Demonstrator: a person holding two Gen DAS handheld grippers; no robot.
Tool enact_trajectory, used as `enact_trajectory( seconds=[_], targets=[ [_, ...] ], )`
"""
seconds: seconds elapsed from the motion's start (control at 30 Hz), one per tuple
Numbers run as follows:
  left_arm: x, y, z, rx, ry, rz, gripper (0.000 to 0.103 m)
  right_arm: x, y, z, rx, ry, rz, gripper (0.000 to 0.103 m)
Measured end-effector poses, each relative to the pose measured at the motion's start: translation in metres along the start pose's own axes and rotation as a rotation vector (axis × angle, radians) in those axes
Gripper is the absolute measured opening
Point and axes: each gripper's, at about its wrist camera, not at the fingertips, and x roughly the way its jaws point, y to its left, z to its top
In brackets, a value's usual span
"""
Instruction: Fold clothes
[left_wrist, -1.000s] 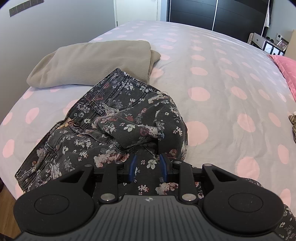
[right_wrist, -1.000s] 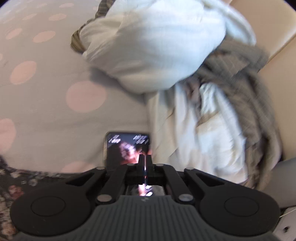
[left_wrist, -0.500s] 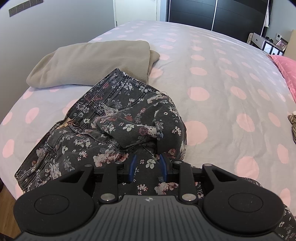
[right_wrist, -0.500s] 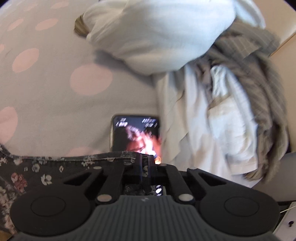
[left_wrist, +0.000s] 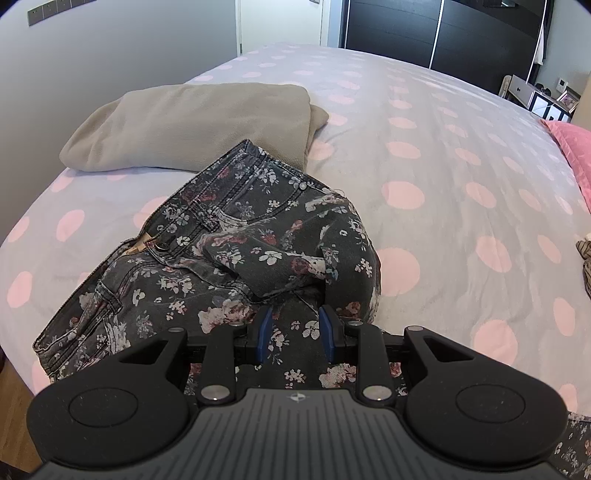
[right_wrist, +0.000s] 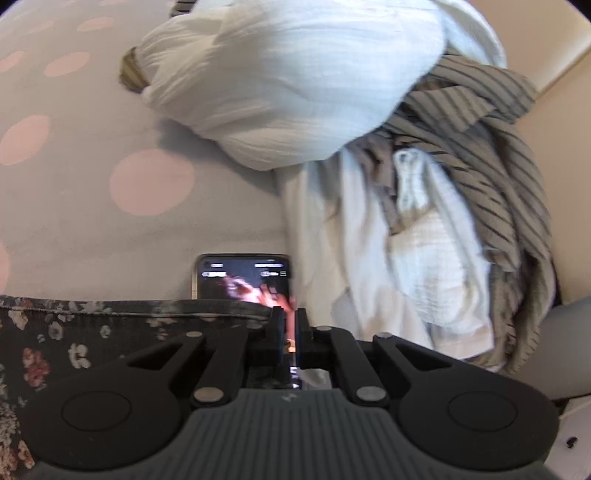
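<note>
The left gripper (left_wrist: 295, 334) hovers low over the floral jeans (left_wrist: 229, 258), its blue-padded jaws apart with the dark flowered denim showing between them; whether the pads touch the cloth cannot be told. The jeans lie crumpled near the bed's corner on the dotted bedspread (left_wrist: 443, 155), waistband and button toward the left, one leg bunched over itself just ahead of the fingers. Beyond the jeans, touching their far edge, sits a folded beige garment (left_wrist: 199, 122). Farther back is a dark wardrobe (left_wrist: 443, 33), and a pink pillow (left_wrist: 572, 147) lies at the right edge.

In the right wrist view, the right gripper (right_wrist: 290, 326) has its jaws nearly together, only a thin slit between them, at the hem of the floral jeans (right_wrist: 74, 339); whether cloth is pinched there cannot be told. Just past the hem a lit phone (right_wrist: 242, 277) lies on the bedspread, partly covered by denim. Behind it rises a heap of unfolded clothes: a white garment (right_wrist: 295, 81) on top, a striped grey garment (right_wrist: 498, 155) draped at its right.
</note>
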Motion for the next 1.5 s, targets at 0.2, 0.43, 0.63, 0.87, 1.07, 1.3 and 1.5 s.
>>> enact_trajectory(
  seconds=[0.2,0.43,0.63,0.87,1.07,1.3,1.5],
  targets=[
    [-0.002,0.012,0.006,-0.014,0.029,-0.018,0.032,-0.027,0.010,0.013,0.018,-0.068,0.098,0.009],
    [-0.001,0.016,0.018,0.050,0.091,-0.046,0.037,-0.067,0.079,0.046,-0.044,-0.085,0.443,0.025],
    [0.004,0.012,0.034,0.161,0.047,-0.007,0.038,-0.096,0.157,0.061,-0.130,-0.043,0.682,0.030],
    [0.023,0.018,0.037,0.191,0.012,-0.055,0.038,-0.082,0.226,0.072,-0.127,0.093,0.819,0.043],
    [0.033,0.017,0.044,0.175,0.004,-0.041,0.040,-0.059,0.276,0.075,-0.125,0.197,0.853,0.043],
    [0.040,0.061,0.069,0.029,-0.015,0.051,0.043,-0.053,0.302,0.067,-0.177,0.207,0.811,0.031],
    [0.056,0.107,0.100,-0.013,-0.029,0.063,0.048,-0.054,0.303,0.067,-0.198,0.203,0.794,0.032]
  ],
)
